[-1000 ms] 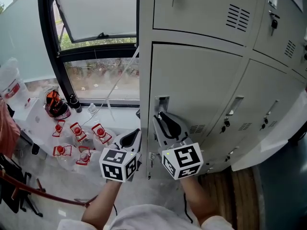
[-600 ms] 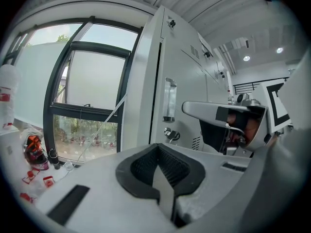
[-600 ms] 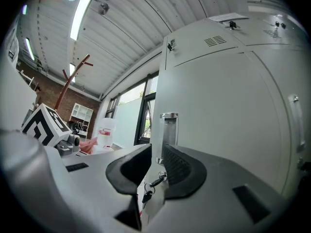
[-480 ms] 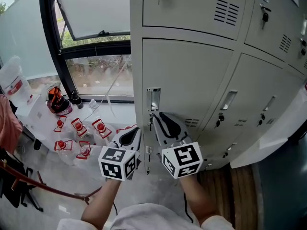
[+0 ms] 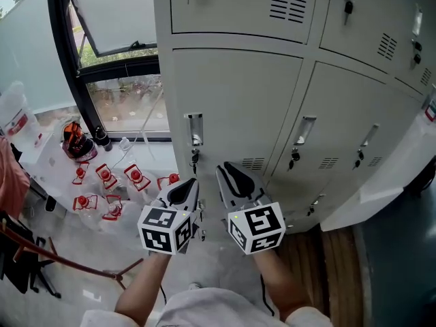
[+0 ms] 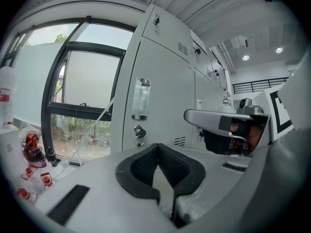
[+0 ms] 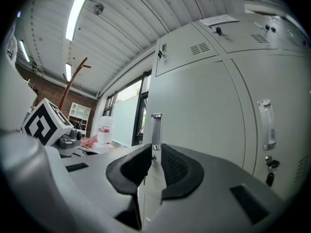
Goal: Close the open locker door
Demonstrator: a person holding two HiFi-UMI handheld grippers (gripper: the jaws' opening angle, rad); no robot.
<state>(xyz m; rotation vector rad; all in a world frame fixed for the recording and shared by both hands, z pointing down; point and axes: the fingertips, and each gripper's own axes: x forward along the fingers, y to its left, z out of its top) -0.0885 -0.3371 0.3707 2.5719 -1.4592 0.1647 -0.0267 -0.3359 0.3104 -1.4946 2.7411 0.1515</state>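
The grey locker door [image 5: 231, 107] stands flush in its frame, with its recessed handle [image 5: 194, 129] and a key [image 5: 193, 157] near its left edge. Both grippers hang side by side in front of it, below the handle, and touch nothing. My left gripper [image 5: 182, 195] has its pads meeting at the tips and holds nothing. The jaws of my right gripper [image 5: 235, 181] stand a narrow slit apart, also with nothing in them. The left gripper view has the left gripper [image 6: 156, 147] below the handle [image 6: 141, 98]. In the right gripper view, the handle [image 7: 156, 130] shows above the right gripper [image 7: 154, 150].
More shut locker doors [image 5: 340, 128] run to the right, and a white panel [image 5: 402, 176] juts out at far right. Left of the lockers are a black-framed window [image 5: 102, 60], several red-capped bottles [image 5: 109, 182] on the floor, a water jug [image 5: 15, 118] and a dark stand leg [image 5: 61, 261].
The door's left edge showed a dark gap a second ago and now sits flush. Both grippers have drawn back from the handle, the right one no longer near it.
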